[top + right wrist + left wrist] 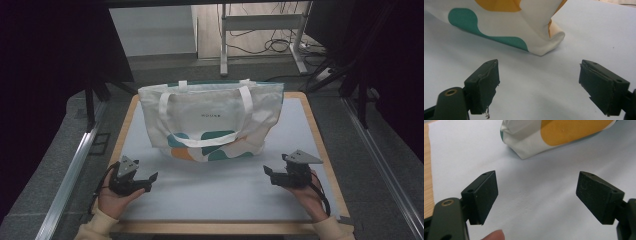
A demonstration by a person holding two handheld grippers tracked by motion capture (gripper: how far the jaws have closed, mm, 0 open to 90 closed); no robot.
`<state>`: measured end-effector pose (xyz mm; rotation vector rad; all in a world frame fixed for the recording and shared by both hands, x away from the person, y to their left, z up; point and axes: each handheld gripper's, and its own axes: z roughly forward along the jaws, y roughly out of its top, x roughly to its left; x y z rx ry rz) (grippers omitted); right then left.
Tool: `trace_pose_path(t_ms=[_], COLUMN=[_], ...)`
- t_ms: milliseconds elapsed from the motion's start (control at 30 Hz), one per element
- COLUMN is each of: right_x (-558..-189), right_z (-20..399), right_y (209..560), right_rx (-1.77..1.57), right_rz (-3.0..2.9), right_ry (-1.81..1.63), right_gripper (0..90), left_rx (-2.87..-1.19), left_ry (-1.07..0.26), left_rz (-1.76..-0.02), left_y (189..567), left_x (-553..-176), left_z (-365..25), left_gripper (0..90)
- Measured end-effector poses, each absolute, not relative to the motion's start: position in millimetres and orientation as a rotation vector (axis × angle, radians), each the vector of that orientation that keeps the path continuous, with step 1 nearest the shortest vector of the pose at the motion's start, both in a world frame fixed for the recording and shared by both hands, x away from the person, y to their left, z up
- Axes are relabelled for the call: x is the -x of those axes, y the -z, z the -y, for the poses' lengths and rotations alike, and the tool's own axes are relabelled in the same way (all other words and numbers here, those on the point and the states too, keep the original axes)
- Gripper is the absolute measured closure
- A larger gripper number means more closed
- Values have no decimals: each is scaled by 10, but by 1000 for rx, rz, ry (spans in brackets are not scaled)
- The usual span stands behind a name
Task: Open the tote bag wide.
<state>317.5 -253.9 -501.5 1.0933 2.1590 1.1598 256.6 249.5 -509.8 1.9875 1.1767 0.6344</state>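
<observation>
Left gripper, right gripper low on desk, jaws spread, empty; tote bag lying beyond, untouched.

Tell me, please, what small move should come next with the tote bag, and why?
Probably ease both grippers forward toward the tote bag. The left gripper and right gripper are open and empty, resting short of the bag on the white mat, each aimed at a lower corner.

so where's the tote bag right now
In the high view the tote bag stands at the middle of the white mat, toward its far edge, beyond both open grippers.
</observation>
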Motion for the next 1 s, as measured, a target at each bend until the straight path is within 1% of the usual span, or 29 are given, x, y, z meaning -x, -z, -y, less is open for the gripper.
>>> trace_pose_path(t_ms=[200,300,567,800,867,1000], right_x=[-3177,-3164,-3133,-3128,-3144,-3160], right_z=[2568,2578,2630,2699,2704,2701], right_y=[5015,4984,4936,4851,4829,4791], right_rx=[-1110,-1119,-1143,-1142,-1139,-1129], right_rz=[-2157,-2141,-2123,-2107,-2109,-2124], right_ry=[-1155,-1149,-1186,-1225,-1236,-1259], right_gripper=[166,167,221,239,247,260], left_rx=[-1985,-1976,-1958,-1959,-1925,-1909], left_ry=[-636,-602,-615,-598,-601,-606], left_rz=[-1176,-1160,-1121,-1112,-1117,-1118], left_y=[5104,5093,5070,5033,4983,4928], left_x=[-2564,-2572,-2614,-2564,-2520,-2526], left_z=[-2517,-2542,-2543,-2551,-2594,-2607], left_gripper=[190,222,220,254,255,256])
